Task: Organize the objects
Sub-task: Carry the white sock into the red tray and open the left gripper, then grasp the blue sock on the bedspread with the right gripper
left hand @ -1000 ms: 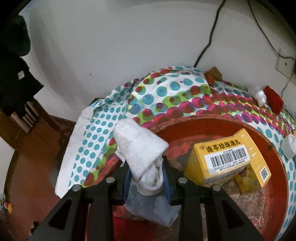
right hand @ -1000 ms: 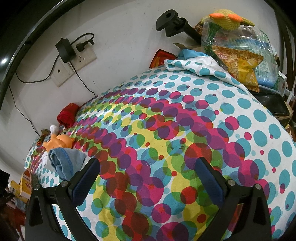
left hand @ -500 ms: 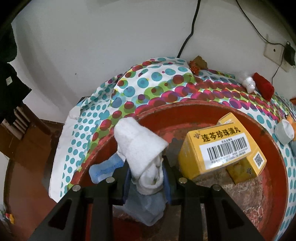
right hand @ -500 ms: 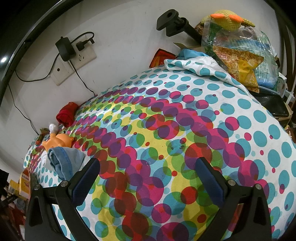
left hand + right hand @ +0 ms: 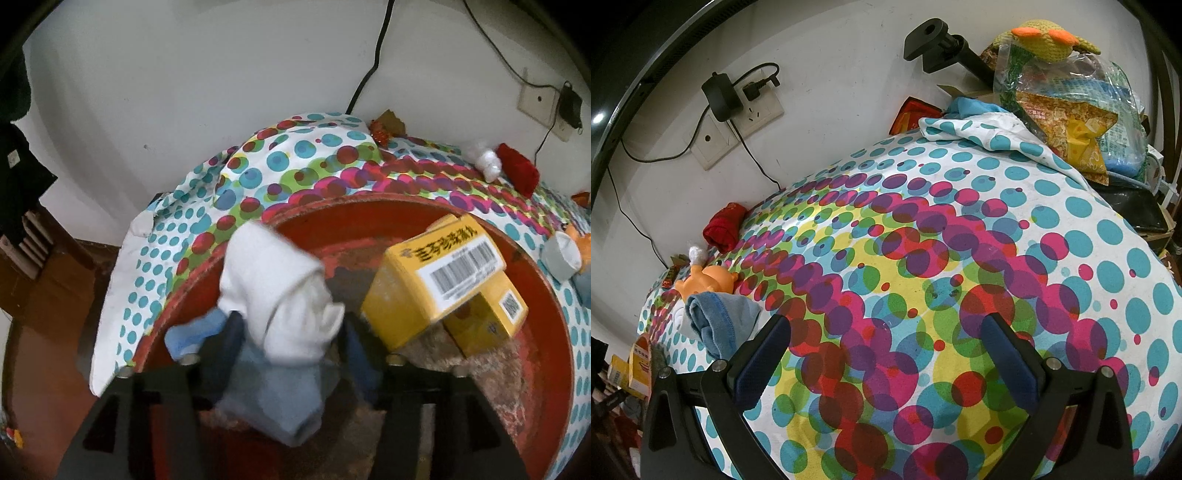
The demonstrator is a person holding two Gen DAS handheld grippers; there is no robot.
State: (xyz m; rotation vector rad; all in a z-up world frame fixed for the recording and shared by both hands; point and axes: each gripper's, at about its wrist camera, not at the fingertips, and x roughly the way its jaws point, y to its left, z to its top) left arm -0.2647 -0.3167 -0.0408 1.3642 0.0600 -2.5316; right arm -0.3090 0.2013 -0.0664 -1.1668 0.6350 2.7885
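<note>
My left gripper [image 5: 291, 332] is hanging over the red basin [image 5: 546, 314], and its jaws are opening at this moment. The white rolled sock [image 5: 273, 288] is sitting between the two fingers, with a pale blue cloth [image 5: 280, 398] under it. The picture is blurred here, but I am seeing gaps on both sides, so the pads are not pressing the sock any more. A second blue cloth [image 5: 188, 336] is lying at the left wall inside the basin. Two yellow boxes [image 5: 432, 280] are leaning against each other in the right part of the basin. The basin is standing on the dotted cloth [image 5: 295, 162].

My right gripper [image 5: 884, 350] is hovering over the same dotted cloth, spread wide, with nothing between its fingers. To its left, a folded blue garment [image 5: 716, 321] is lying on the cloth, just beside an orange toy [image 5: 709, 282]. A red bundle [image 5: 724, 225] is lying further back, near the wall.
</note>
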